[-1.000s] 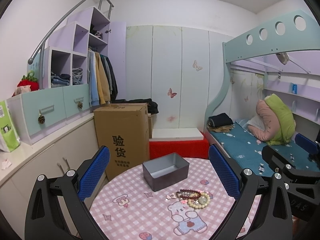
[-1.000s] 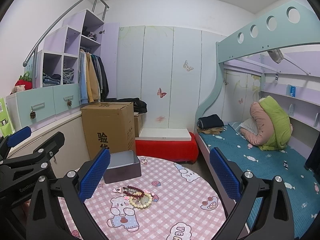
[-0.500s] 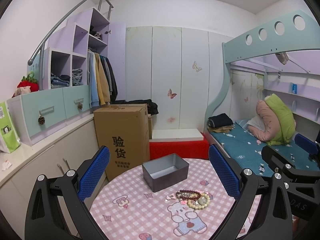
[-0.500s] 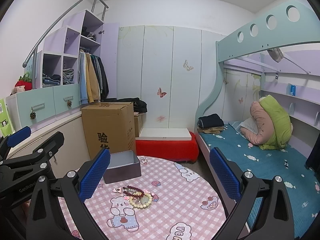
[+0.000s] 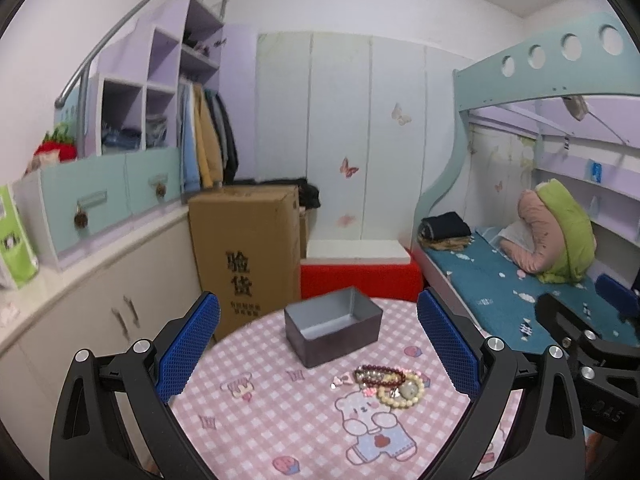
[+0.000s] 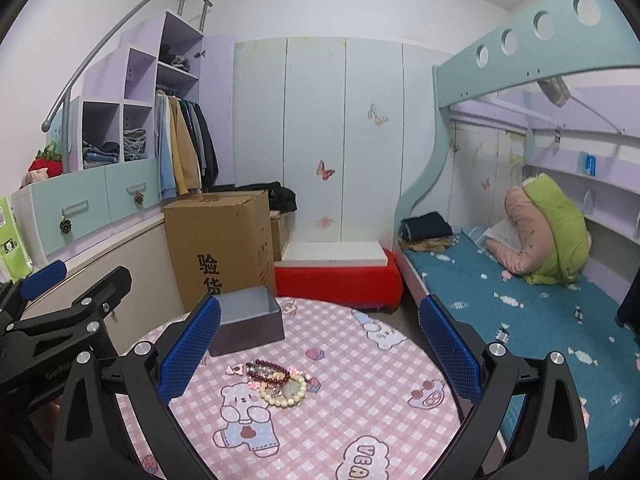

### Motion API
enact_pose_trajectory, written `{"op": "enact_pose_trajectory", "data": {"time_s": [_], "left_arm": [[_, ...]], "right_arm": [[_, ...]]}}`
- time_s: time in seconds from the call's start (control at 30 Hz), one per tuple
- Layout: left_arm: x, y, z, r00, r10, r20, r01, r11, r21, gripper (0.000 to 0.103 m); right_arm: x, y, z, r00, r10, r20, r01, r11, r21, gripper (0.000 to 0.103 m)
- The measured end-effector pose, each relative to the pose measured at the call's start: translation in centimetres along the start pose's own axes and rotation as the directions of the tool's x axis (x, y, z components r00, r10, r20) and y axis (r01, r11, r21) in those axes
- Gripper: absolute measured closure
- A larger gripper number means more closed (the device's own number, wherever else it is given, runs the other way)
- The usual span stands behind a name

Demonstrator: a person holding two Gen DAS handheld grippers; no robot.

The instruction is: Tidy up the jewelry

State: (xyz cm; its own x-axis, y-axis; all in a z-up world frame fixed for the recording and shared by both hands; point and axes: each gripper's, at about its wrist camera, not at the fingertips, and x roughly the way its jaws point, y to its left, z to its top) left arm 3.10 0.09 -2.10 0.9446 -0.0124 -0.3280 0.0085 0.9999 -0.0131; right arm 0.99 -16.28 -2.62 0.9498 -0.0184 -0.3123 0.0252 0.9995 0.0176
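L gripper (image 5: 318, 354) hangs above the near edge of the round pink-check tabletop (image 5: 280, 432), blue pads spread wide w/ nothing between them, prob. so it's free to steady or fetch. Mid-table sits the open grey tin (image 5: 333, 326), empty & mouth-up, likely the drop spot, and just in front & to its right lies the jewelry: dark red bead bracelet (image 5: 379, 375) touching a cream bead bracelet (image 5: 401, 394), a small pink clip (image 5: 339, 380) beside them, nothing sorted yet. R gripper (image 6: 319, 354) also gapes empty, aimed over the pile, so I'd guess it takes the first pick.
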Motion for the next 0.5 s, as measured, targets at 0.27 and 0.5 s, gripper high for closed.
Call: {"op": "enact_pose_trajectory", "data": {"time_s": [0.27, 0.5], "left_arm": [[1.9, 1.5, -1.2, 0.999, 0.019, -0.042, -0.022, 0.998, -0.052, 0.007], [2.2, 0.9, -0.9, 1.0, 0.009, -0.025, -0.009, 1.0, -0.007, 0.007]], "right_arm": [[1.4, -0.6, -0.9, 0.998, -0.003, -0.058, 0.004, 1.0, 0.021, 0.006], [2.3, -0.9, -0.9, 0.997, 0.001, -0.074, 0.002, 1.0, 0.03, 0.006]]}}
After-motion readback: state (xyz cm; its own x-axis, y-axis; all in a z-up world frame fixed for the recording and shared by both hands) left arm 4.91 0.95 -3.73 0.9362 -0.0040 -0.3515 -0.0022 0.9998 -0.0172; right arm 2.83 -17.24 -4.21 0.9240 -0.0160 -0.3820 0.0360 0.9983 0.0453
